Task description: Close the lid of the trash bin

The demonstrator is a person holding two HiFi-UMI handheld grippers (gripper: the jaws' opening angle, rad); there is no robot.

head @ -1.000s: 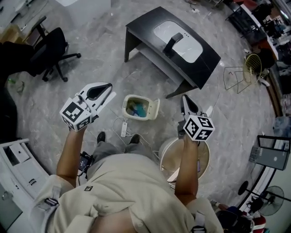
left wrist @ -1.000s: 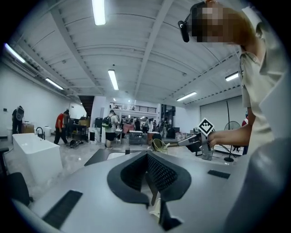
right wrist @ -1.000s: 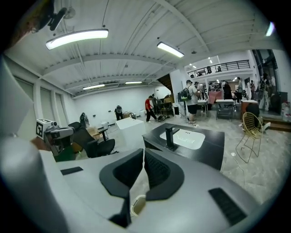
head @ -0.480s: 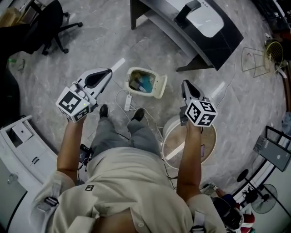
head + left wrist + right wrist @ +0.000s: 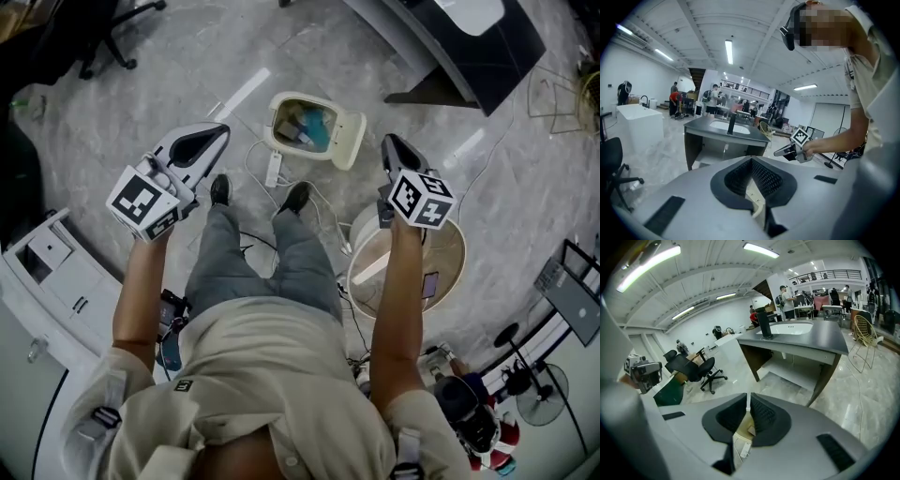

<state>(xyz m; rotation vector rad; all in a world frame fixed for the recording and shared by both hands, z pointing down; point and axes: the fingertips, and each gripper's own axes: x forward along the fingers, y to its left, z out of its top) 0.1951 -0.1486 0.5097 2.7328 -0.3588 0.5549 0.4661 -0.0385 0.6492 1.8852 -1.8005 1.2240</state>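
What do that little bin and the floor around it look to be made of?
The bin and its open lid look like cream plastic, smooth with rounded moulded edges. The floor looks like polished grey stone or marbled tile, going by its cloudy veining and bright reflected light streaks.

The grey marbled floor point(image 5: 187, 66) carries the bin point(image 5: 302, 127), its lid point(image 5: 349, 141) open. A power strip point(image 5: 275, 170) lies just beside it, shoes point(image 5: 220, 189) near, a chair point(image 5: 112, 37) and sink unit point(image 5: 469, 37) well apart.
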